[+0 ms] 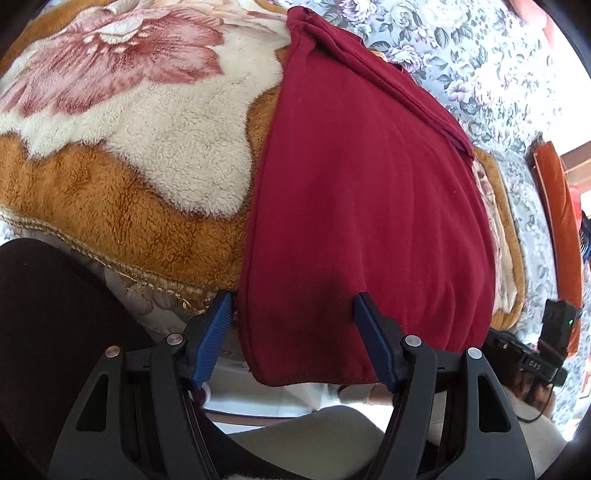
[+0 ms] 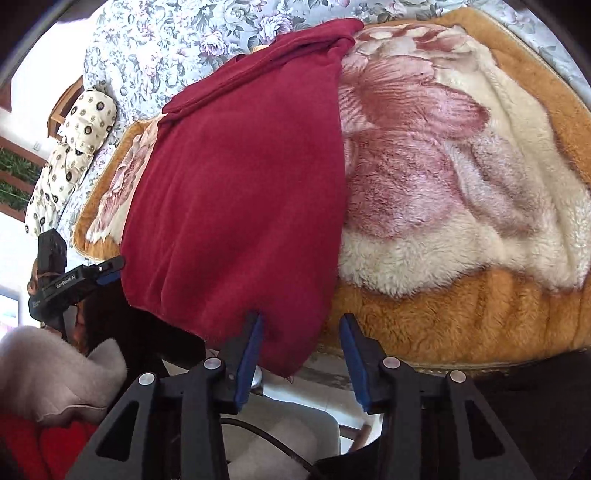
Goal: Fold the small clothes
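A dark red garment (image 1: 369, 192) lies lengthwise on a plush brown and cream flowered blanket (image 1: 129, 155), with its near hem hanging over the bed edge. My left gripper (image 1: 293, 302) is open, its blue fingers astride the garment's near left corner. The garment also shows in the right wrist view (image 2: 240, 192). My right gripper (image 2: 301, 323) is open, its fingers astride the near right corner of the hem. The left gripper (image 2: 107, 275) shows at the garment's other corner. The right gripper's body (image 1: 532, 358) shows at the right edge of the left wrist view.
The blanket (image 2: 461, 192) lies on a grey floral bedsheet (image 2: 166, 33). A cream spotted pillow (image 2: 70, 155) lies at the far left. An orange headboard or cushion (image 1: 557, 206) stands at the right. The person's legs and floor lie below the bed edge.
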Available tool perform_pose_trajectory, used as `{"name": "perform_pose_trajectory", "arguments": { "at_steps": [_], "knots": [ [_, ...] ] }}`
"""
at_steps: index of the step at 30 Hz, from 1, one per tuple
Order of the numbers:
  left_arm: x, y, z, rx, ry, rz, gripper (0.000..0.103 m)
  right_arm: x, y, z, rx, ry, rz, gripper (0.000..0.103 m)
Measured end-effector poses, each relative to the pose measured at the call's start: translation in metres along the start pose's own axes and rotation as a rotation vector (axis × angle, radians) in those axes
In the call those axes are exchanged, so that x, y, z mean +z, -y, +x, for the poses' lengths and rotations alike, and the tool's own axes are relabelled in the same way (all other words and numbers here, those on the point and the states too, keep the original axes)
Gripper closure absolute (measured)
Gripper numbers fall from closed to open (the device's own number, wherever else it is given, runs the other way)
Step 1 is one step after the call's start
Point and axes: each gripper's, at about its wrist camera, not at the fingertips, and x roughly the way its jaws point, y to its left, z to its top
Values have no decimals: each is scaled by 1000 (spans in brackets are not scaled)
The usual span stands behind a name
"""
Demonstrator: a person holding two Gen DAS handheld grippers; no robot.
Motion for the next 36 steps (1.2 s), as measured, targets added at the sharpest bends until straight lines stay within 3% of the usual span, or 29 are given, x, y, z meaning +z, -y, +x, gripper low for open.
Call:
{"name": "perform_pose_trajectory", "arguments": {
  "at_steps": [3, 5, 7, 16, 24, 28, 31, 36],
  "knots": [
    [-4, 2, 5, 17, -9, 36, 30, 0, -4, 2, -1, 2, -19, 61],
    [-6, 2, 13, 18, -34, 20, 24, 0, -3, 5, 4, 1, -12, 61],
    [-9, -4, 25, 8, -89, -27, 24, 0, -5, 7, 2, 1, -16, 61],
    [-8, -3, 24, 18, -70, -15, 24, 0, -4, 9, 21, 6, -10, 58],
    [-9, 4, 24, 81, -47, 27, 24, -1, 3, 6, 42, 20, 13, 58],
    [-9, 4, 24, 94, -44, 37, 24, -3, 3, 4, 5, 35, 2, 71],
    [-10, 5, 23, 101, -42, 42, 25, -3, 1, 3, -10, 38, -20, 87],
    [-13, 11, 22, 88, -37, 39, 43, -4, -11, 4, -8, 40, -79, 94]
  ]
}}
